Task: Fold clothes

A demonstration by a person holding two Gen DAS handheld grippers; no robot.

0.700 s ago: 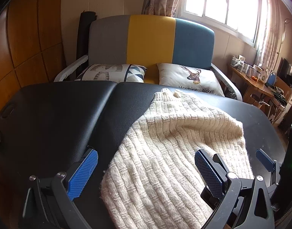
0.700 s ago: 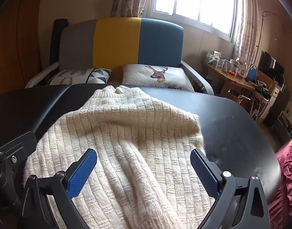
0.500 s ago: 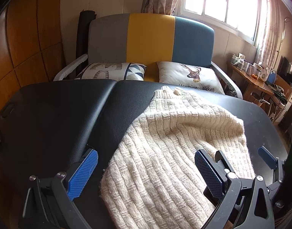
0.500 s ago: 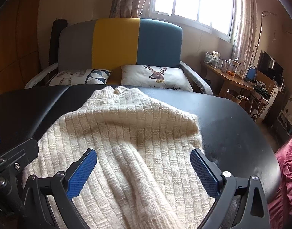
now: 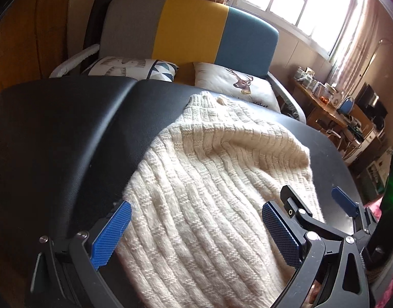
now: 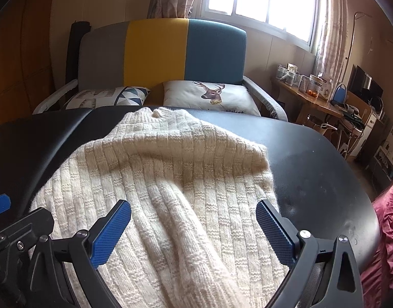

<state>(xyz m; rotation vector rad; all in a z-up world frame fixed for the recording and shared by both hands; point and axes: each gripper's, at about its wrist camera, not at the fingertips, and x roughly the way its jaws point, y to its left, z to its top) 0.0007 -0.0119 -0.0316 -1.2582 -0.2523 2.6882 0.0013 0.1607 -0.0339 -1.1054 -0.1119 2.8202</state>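
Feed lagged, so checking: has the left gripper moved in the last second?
Yes. The left gripper has tilted and shifted left: the sofa now sits slanted, the sweater further right.

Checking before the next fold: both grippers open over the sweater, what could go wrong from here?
1. The cream sweater is thick and bunched, with a sleeve folded over its body; the right gripper may pinch several layers, not one edge.
2. The left gripper and right gripper sit close together, so they could collide when closing in.
3. The black table looks smooth; the knit may slide when dragged rather than fold.
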